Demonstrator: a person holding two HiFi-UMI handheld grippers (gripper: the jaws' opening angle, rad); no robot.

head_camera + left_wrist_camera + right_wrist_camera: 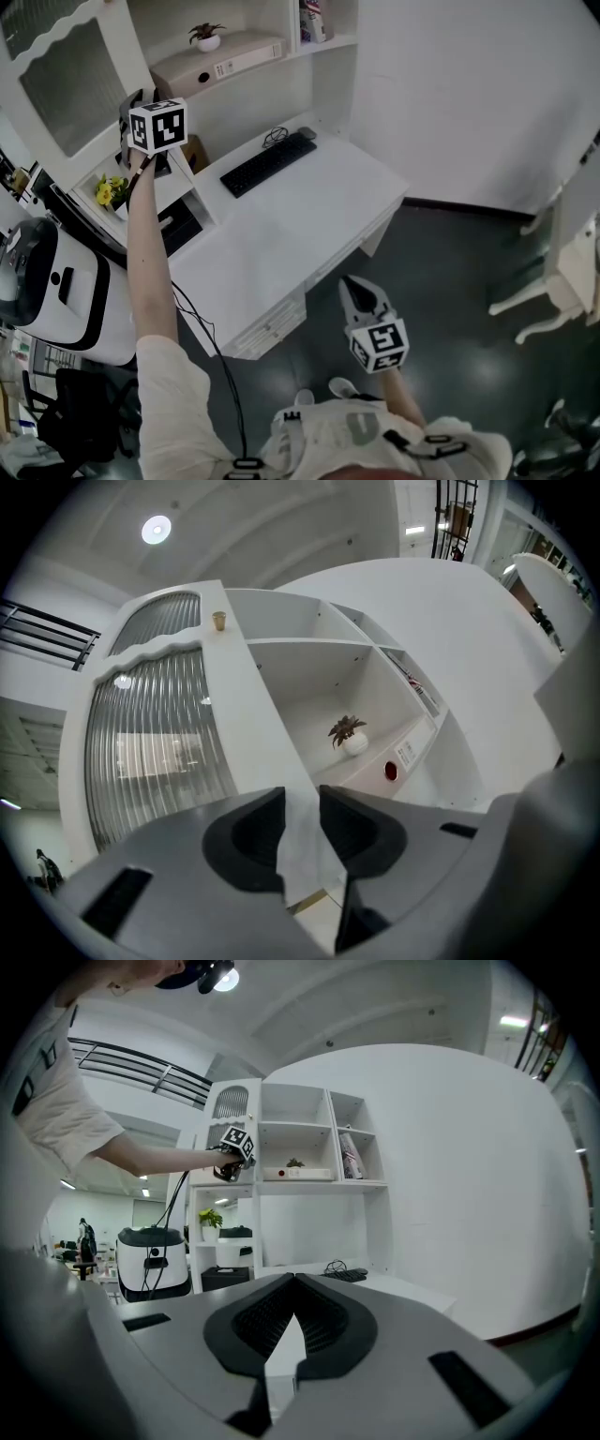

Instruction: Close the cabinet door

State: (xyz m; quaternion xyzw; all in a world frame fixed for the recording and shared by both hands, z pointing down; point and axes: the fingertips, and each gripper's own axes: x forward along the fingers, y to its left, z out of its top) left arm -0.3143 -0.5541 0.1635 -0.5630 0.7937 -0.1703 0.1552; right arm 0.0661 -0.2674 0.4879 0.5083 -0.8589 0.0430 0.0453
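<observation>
1. While the cabinet door (159, 733) is standing open above the far-left corner of the desk (281, 244), its white frame edge is being pinched by the left gripper (300, 803), whose jaws are being held closed on it.
2. The right gripper (295, 1288) is being held idle off the desk's near edge, over the dark floor, with its jaws pressed together on nothing.
3. The compartment behind the door is being shown open, with a small potted plant (349, 735) and a binder (403, 757) lying on its shelf.
4. A slip is being risked: only a thin edge is being gripped, so the frame could be pulled from the jaws if the swing is forced off the hinge arc.
5. A slam is also being risked. The ribbed glass could be jarred by too fast a push, and the jaws could be trapped between door and shelf frame if they are released late.
</observation>
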